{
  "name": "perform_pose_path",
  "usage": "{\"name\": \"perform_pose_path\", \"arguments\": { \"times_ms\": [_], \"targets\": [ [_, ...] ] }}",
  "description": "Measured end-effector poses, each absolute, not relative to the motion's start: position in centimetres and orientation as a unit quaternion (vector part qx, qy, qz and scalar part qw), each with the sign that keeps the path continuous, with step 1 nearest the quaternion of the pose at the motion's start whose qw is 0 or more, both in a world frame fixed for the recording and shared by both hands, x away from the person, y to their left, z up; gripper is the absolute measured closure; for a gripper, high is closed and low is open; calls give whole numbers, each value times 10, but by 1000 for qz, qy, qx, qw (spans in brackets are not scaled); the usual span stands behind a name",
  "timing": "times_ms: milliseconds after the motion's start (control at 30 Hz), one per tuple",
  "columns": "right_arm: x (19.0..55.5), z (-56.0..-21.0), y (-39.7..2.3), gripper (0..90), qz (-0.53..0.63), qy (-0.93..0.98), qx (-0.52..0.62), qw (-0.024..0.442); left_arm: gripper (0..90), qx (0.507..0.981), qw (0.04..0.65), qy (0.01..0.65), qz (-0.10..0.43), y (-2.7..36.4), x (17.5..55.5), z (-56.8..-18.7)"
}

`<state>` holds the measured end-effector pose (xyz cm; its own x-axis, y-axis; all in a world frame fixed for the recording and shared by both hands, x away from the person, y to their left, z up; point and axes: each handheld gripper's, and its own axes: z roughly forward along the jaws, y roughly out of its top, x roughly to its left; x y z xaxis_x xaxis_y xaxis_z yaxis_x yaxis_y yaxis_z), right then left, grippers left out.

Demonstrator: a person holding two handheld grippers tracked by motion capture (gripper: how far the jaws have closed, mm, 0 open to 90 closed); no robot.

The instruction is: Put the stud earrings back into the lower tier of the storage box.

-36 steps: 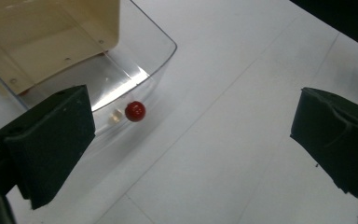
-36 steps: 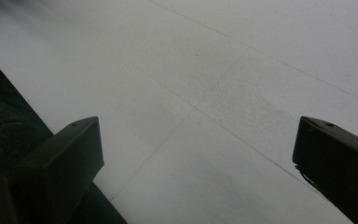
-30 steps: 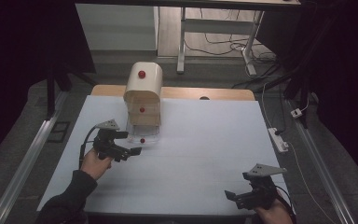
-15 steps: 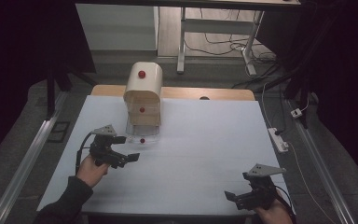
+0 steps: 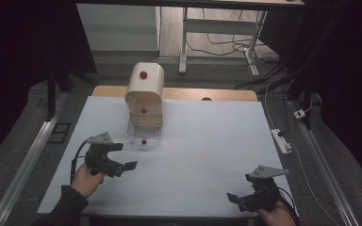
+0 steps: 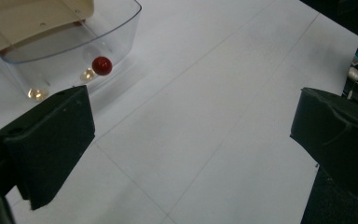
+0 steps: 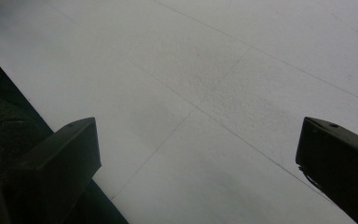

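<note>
Left gripper [image 5: 122,165]: hovering low over the counter [image 5: 207,141], just in front and to the left of the clear drawer; its jaws are standing wide apart with nothing between them, and the left gripper view is looking past them at bare white surface.

Right gripper [image 5: 238,200]: sitting at the near right edge of the counter, well apart from the cabinet; its jaws are also spread wide and holding nothing, which reads as an idle hand waiting out of the way.

Clear drawer [image 6: 74,46]: lying pulled out at the foot of the small cabinet [image 5: 144,89], its front wall facing the person; it is probably standing open like this so that something can be put in or taken out from above.

Red knob [image 6: 102,65]: showing on the drawer's front wall, the natural place for jaws to pinch; two more red knobs are sitting higher on the cabinet, one on the middle front and one on the rounded top.

Cabinet position: standing near the far edge of the counter, left of centre, so the left hand is the closer one to work it.

Step in hand, as a judgement: the left gripper seems to be between grips near the drawer, with the knob within easy reach.

Risk, as a judgement: the drawer looks light and could be sliding or tipping if nudged carelessly.
</note>
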<state>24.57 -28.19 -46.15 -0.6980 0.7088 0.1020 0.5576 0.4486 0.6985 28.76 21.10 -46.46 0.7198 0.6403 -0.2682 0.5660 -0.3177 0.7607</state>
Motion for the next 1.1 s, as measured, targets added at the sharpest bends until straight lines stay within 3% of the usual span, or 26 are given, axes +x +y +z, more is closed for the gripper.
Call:
{"name": "perform_pose_path", "arguments": {
  "times_ms": [1100],
  "targets": [
    [246, -462, -280, 0, 361, 847, 375, 105, 0, 800, 428, 416, 61, 256, 219, -473]
  ]
}}
